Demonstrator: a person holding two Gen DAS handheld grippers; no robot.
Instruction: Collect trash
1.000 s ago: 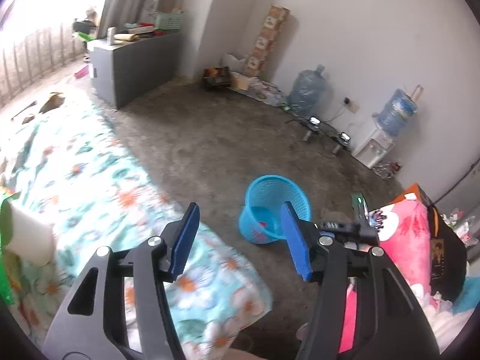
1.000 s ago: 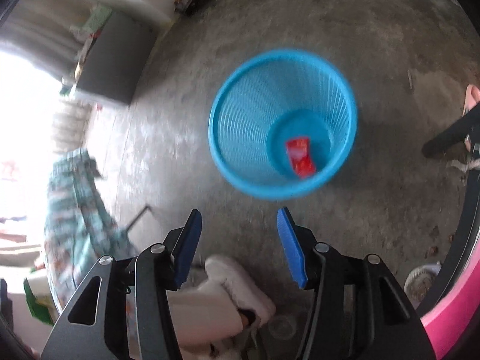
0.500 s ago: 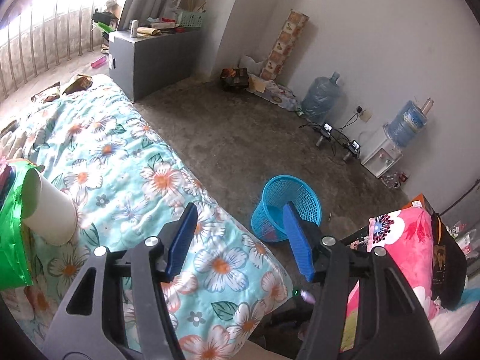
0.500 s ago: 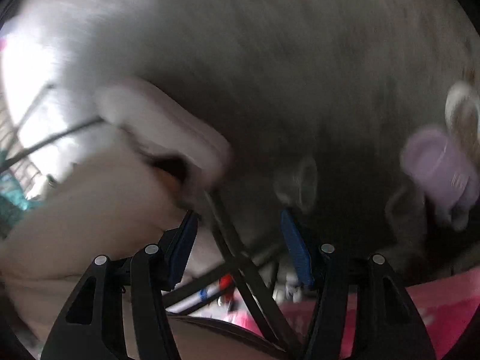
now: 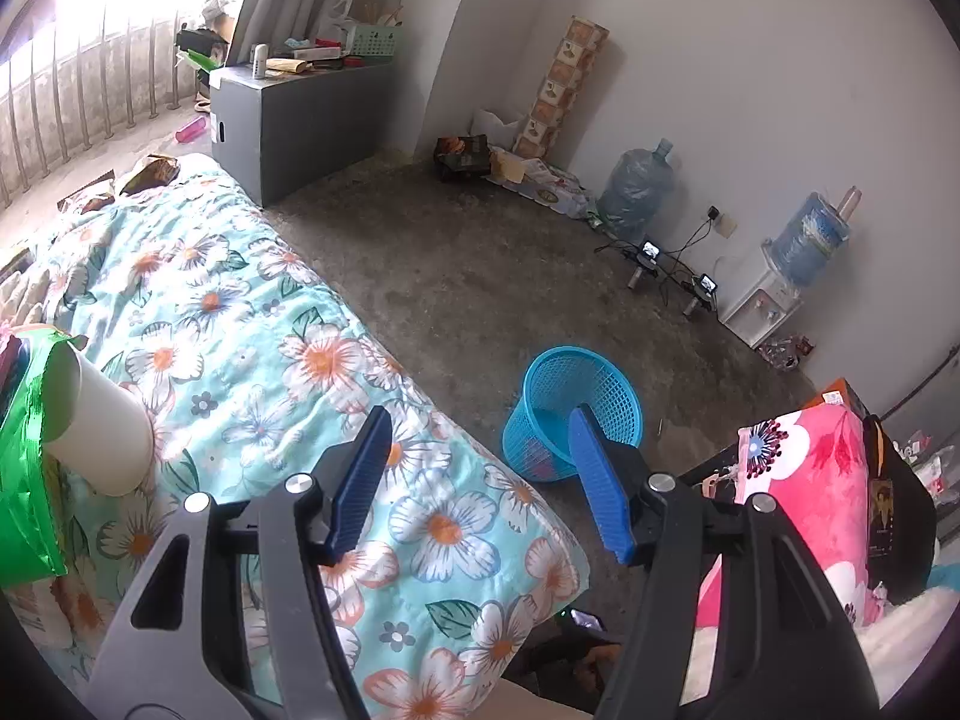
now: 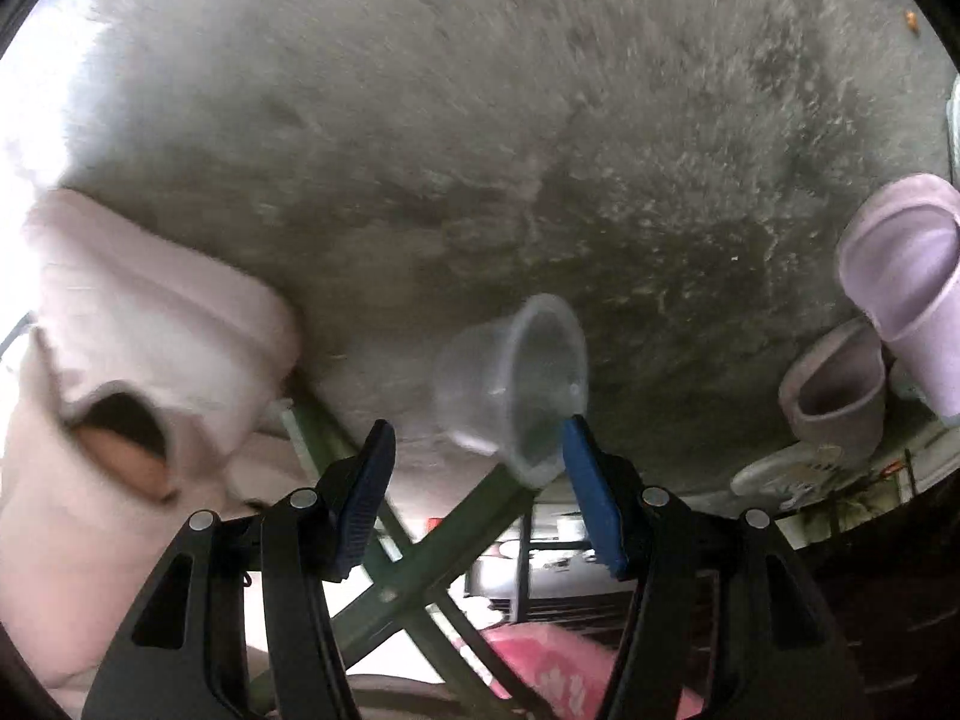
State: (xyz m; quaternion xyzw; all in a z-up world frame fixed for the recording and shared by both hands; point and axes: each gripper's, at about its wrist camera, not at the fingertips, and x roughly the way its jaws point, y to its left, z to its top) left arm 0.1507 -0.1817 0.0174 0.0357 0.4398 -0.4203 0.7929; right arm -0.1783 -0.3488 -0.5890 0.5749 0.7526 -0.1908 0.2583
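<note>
In the right wrist view a clear plastic cup (image 6: 510, 384) lies on its side on the concrete floor, mouth turned toward the right. My right gripper (image 6: 477, 426) hangs low over it, open; the cup's rim sits just ahead of the right fingertip (image 6: 573, 438), and the pads do not press on it. In the left wrist view my left gripper (image 5: 480, 420) is open and empty above the floral bed cover (image 5: 240, 312). The blue mesh basket (image 5: 573, 414) stands on the floor beyond the bed's corner. A white paper cup (image 5: 96, 426) and a green foil bag (image 5: 24, 480) lie on the bed at left.
Lilac slippers (image 6: 888, 276) lie on the floor right of the clear cup. A person's foot in a pale fuzzy slipper (image 6: 150, 348) is at left, with green crossed frame legs (image 6: 420, 552) below. A pink blanket (image 5: 804, 498), a grey cabinet (image 5: 300, 120) and water bottles (image 5: 636, 192) border the floor.
My right gripper has dropped from above the blue basket to just over the floor, and the clear cup now lies at its fingertips. The left gripper shifted slightly over the bed, then held still.
</note>
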